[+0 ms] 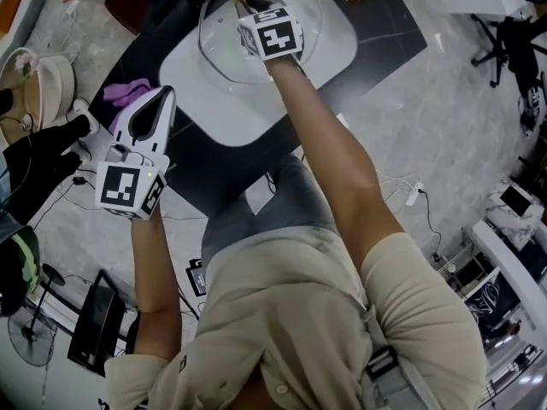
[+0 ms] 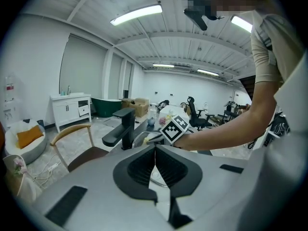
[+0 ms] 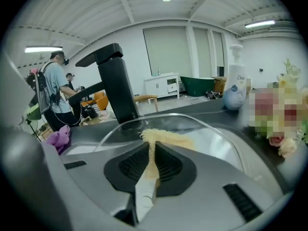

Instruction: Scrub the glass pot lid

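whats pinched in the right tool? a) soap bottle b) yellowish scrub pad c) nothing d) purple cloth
B: in the right gripper view, the right tool is closed on a yellowish fibrous scrub pad, which it holds against the glass lid.

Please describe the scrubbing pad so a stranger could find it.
The white sink sits in the dark counter, with the glass pot lid in it. On the lid, the right gripper pinches a pale yellow fibrous pad, the only yellow thing there.
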Action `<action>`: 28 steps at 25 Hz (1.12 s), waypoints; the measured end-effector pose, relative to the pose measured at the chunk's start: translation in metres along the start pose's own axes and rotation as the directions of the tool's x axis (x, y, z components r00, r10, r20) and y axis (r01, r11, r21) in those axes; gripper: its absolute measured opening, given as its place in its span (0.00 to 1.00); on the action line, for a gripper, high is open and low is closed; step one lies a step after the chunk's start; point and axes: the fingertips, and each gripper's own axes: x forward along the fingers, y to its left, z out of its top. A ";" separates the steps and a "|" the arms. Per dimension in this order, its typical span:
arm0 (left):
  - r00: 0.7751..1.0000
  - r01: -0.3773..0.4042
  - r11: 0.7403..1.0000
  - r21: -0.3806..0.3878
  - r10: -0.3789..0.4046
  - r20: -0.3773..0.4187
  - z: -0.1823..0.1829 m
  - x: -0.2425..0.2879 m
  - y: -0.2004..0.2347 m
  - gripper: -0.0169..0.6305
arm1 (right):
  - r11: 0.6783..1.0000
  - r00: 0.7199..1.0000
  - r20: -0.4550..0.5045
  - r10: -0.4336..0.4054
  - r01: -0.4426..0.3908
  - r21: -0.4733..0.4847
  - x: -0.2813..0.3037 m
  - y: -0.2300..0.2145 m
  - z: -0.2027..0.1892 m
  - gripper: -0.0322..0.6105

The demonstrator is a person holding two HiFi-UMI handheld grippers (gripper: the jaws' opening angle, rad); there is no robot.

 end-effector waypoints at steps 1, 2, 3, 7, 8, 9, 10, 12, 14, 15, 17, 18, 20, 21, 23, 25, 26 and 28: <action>1.000 0.003 1.000 0.001 -0.003 0.000 0.000 0.001 -0.001 0.05 | 1.000 1.000 -0.020 -0.013 0.013 0.009 -0.002 -0.008 -0.009 0.12; 1.000 0.006 1.000 0.001 -0.006 0.000 0.001 0.003 -0.002 0.05 | 0.999 0.999 -0.043 -0.032 0.033 0.023 -0.005 -0.019 -0.019 0.12; 1.000 0.009 1.000 0.002 -0.009 0.001 0.002 0.004 -0.003 0.05 | 0.997 0.996 -0.064 -0.061 0.064 0.040 -0.010 -0.032 -0.030 0.12; 1.000 0.019 1.000 0.002 -0.019 0.003 0.003 0.008 -0.004 0.05 | 0.970 0.975 -0.117 -0.188 0.203 0.134 -0.045 -0.093 -0.066 0.12; 1.000 0.021 1.000 0.002 -0.021 0.002 0.003 0.009 -0.005 0.05 | 0.967 0.974 -0.124 -0.191 0.208 0.146 -0.051 -0.100 -0.072 0.12; 1.000 0.024 1.000 0.002 -0.024 0.002 0.003 0.010 -0.005 0.05 | 0.968 0.974 -0.128 -0.185 0.203 0.145 -0.054 -0.102 -0.077 0.12; 1.000 0.026 1.000 0.002 -0.026 0.000 0.003 0.010 -0.005 0.05 | 0.972 0.975 -0.132 -0.179 0.196 0.130 -0.056 -0.101 -0.081 0.12; 1.000 0.028 1.000 0.003 -0.028 -0.002 0.002 0.010 -0.005 0.05 | 0.977 0.975 -0.138 -0.172 0.187 0.100 -0.056 -0.099 -0.084 0.12; 1.000 0.027 1.000 0.002 -0.027 -0.003 0.001 0.009 -0.004 0.05 | 0.978 0.976 -0.136 -0.171 0.185 0.099 -0.055 -0.098 -0.083 0.12; 1.000 0.025 1.000 0.002 -0.025 -0.003 0.001 0.008 -0.003 0.05 | 0.978 0.976 -0.134 -0.172 0.186 0.100 -0.054 -0.098 -0.081 0.12; 1.000 0.023 1.000 0.003 -0.023 -0.004 0.000 0.007 -0.001 0.05 | 0.977 0.976 -0.131 -0.173 0.186 0.100 -0.053 -0.098 -0.079 0.12; 1.000 0.021 1.000 0.001 -0.021 -0.006 0.000 0.006 0.000 0.05 | 0.977 0.976 -0.131 -0.173 0.187 0.099 -0.053 -0.098 -0.079 0.12; 1.000 0.016 1.000 -0.004 -0.016 -0.008 0.000 0.004 0.002 0.05 | 0.977 0.975 -0.135 -0.175 0.188 0.097 -0.053 -0.098 -0.079 0.12; 1.000 0.016 1.000 -0.004 -0.016 -0.006 0.000 0.004 0.002 0.05 | 0.977 0.975 -0.137 -0.175 0.189 0.097 -0.053 -0.098 -0.080 0.12; 1.000 0.016 1.000 -0.002 -0.016 -0.001 0.000 0.004 0.003 0.05 | 0.977 0.974 -0.141 -0.177 0.191 0.097 -0.053 -0.099 -0.081 0.12; 1.000 0.016 1.000 -0.003 -0.016 0.001 -0.001 0.004 0.004 0.05 | 0.975 0.973 -0.144 -0.181 0.197 0.102 -0.052 -0.099 -0.082 0.12; 1.000 0.015 1.000 -0.005 -0.015 0.002 -0.001 0.003 0.004 0.05 | 0.974 0.972 -0.146 -0.183 0.200 0.107 -0.052 -0.098 -0.083 0.12; 1.000 0.011 1.000 -0.012 -0.011 -0.001 -0.002 0.002 0.005 0.05 | 0.972 0.972 -0.148 -0.180 0.199 0.122 -0.047 -0.093 -0.082 0.12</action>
